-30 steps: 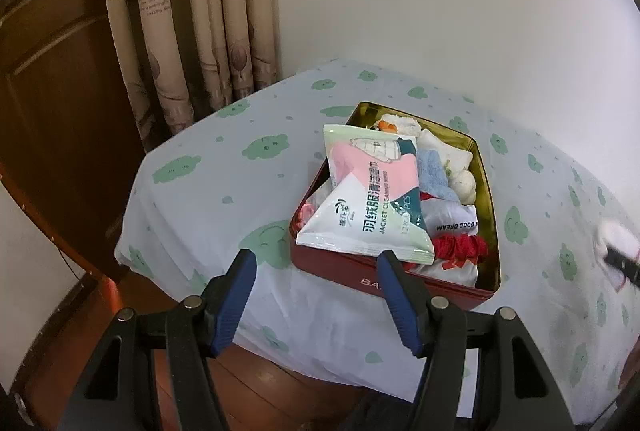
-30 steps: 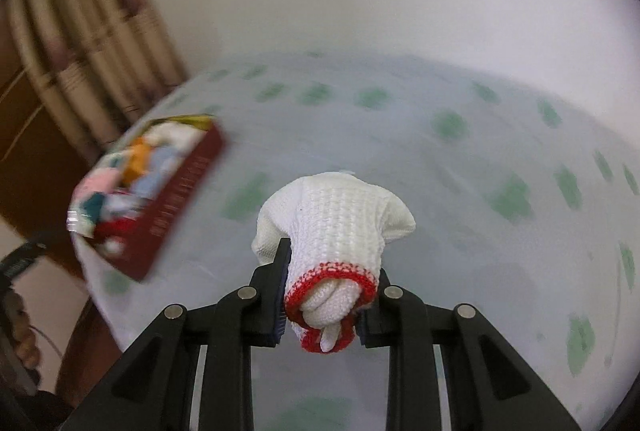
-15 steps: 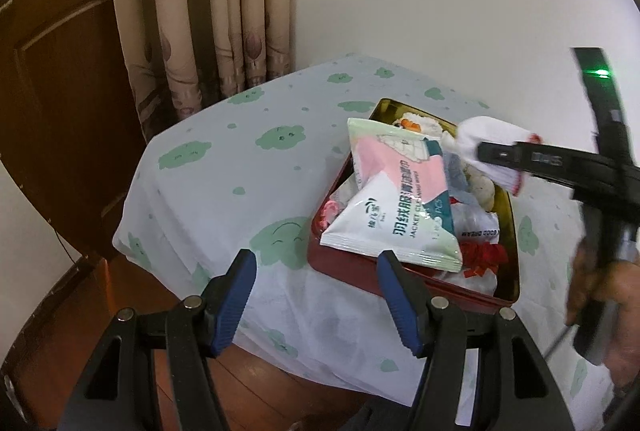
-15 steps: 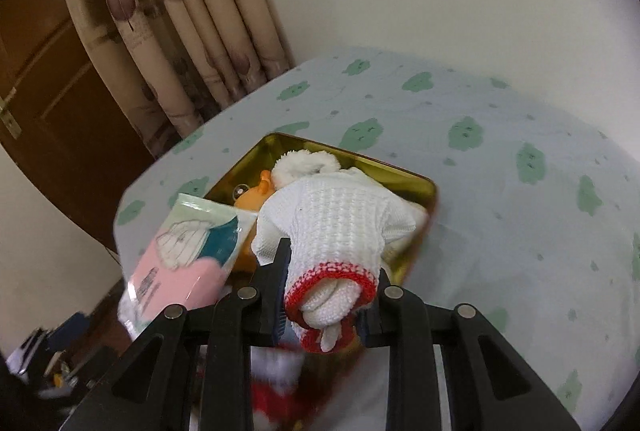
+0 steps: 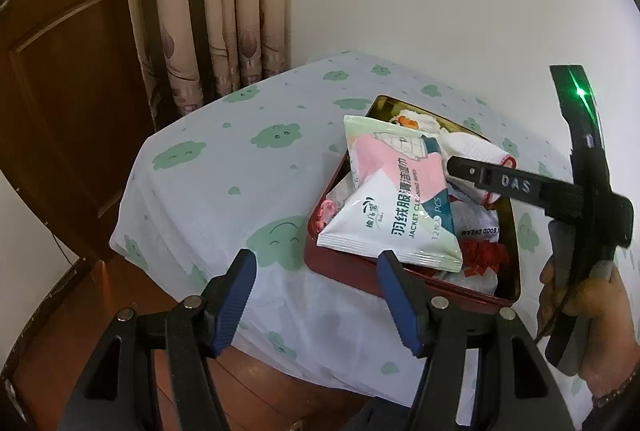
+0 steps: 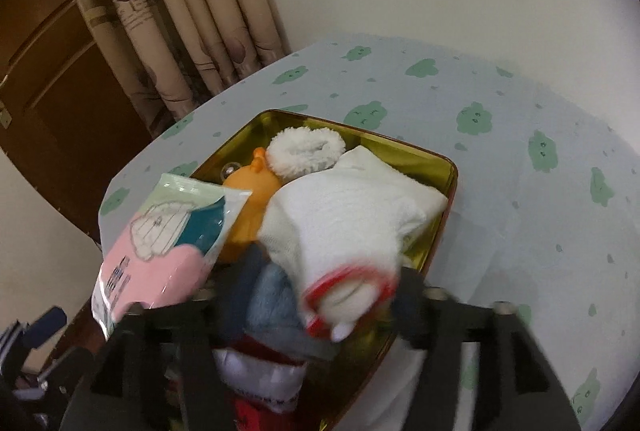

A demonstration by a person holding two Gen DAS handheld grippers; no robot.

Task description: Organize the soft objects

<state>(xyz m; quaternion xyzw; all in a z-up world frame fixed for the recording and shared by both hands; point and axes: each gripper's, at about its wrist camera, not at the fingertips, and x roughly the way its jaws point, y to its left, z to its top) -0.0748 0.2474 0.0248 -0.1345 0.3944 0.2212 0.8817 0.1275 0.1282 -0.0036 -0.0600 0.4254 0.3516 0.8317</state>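
The right tongs hang over the red tin, their jaws having just spread apart; the white glove with a red cuff lies between them, released, on top of the other soft things in the tin. The tin sits near the front edge of the tabletop, covered with a pale cloth printed with green clouds. A pack of jacket cleaning wipes leans over the tin's left side. The left tongs gape wide with nothing in them, hovering before the tabletop's front edge.
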